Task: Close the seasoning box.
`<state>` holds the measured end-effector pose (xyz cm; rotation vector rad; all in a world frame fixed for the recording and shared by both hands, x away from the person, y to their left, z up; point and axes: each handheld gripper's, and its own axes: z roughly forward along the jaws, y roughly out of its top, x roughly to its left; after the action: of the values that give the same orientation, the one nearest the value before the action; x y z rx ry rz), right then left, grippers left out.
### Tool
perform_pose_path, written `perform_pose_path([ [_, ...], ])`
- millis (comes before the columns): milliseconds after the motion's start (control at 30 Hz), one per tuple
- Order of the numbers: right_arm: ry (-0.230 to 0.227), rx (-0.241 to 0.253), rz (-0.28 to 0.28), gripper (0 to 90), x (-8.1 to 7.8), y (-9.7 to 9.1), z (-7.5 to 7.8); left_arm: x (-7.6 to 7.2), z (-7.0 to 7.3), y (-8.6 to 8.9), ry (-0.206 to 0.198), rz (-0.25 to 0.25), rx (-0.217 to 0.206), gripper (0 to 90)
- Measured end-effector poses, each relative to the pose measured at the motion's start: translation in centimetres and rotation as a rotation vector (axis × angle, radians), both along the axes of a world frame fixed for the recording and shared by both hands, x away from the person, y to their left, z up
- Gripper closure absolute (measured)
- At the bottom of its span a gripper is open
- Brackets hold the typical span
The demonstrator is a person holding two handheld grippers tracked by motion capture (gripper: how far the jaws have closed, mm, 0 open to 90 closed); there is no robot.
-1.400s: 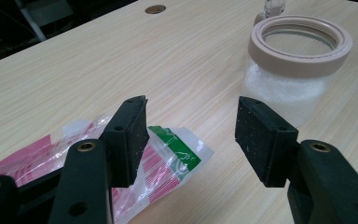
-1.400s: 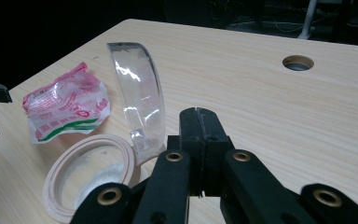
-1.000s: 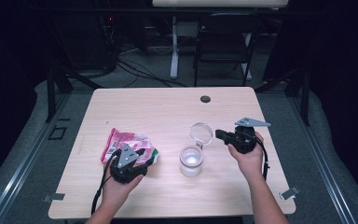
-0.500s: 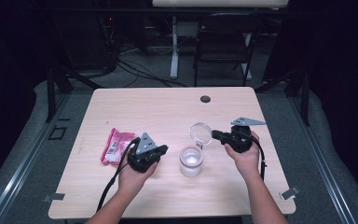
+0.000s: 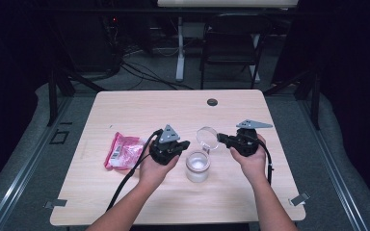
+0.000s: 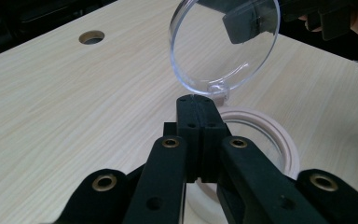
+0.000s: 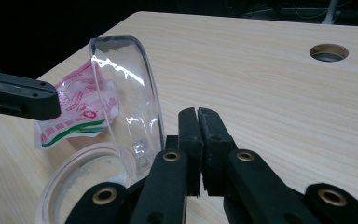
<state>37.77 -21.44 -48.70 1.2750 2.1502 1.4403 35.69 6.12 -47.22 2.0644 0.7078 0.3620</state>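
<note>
While your right gripper (image 5: 223,139) props the clear lid (image 5: 207,136) with jaws pressed together, bring the empty, shut left gripper (image 5: 185,143) to the jar (image 5: 197,166) at five o'clock; steady it.

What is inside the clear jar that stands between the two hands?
The jar stands with its hinged lid up. In the high view something whitish shows inside. Its frosted wall blurs the contents, so what it is and how full the jar is cannot be told.
</note>
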Motion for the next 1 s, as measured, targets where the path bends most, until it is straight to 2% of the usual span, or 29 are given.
perform_pose_path([
  [167,-0.003,0.011,0.002,88.6,0.0,0.0,0.0,0.4,0.1,-0.8,0.002,-0.007,0.01,90.0],
  [367,-0.007,0.006,0.013,88.8,-0.2,0.1,0.2,0.8,0.4,-1.6,0.014,-0.023,0.001,90.0],
  [500,-0.011,0.007,0.02,88.7,-0.4,0.2,0.3,0.7,0.7,-1.9,0.005,-0.029,0.0,90.0],
  [667,-0.018,0.013,0.03,88.5,-0.6,0.5,0.4,0.6,0.9,-1.8,-0.002,-0.032,0.005,90.0],
  [833,-0.025,-0.008,0.06,87.9,-1.0,0.9,0.6,0.4,1.1,-1.6,-0.004,-0.032,-0.001,90.0],
  [1000,-0.028,-0.01,0.067,88.0,-1.3,1.2,0.7,0.0,1.1,-1.5,-0.009,-0.037,-0.004,90.0],
])
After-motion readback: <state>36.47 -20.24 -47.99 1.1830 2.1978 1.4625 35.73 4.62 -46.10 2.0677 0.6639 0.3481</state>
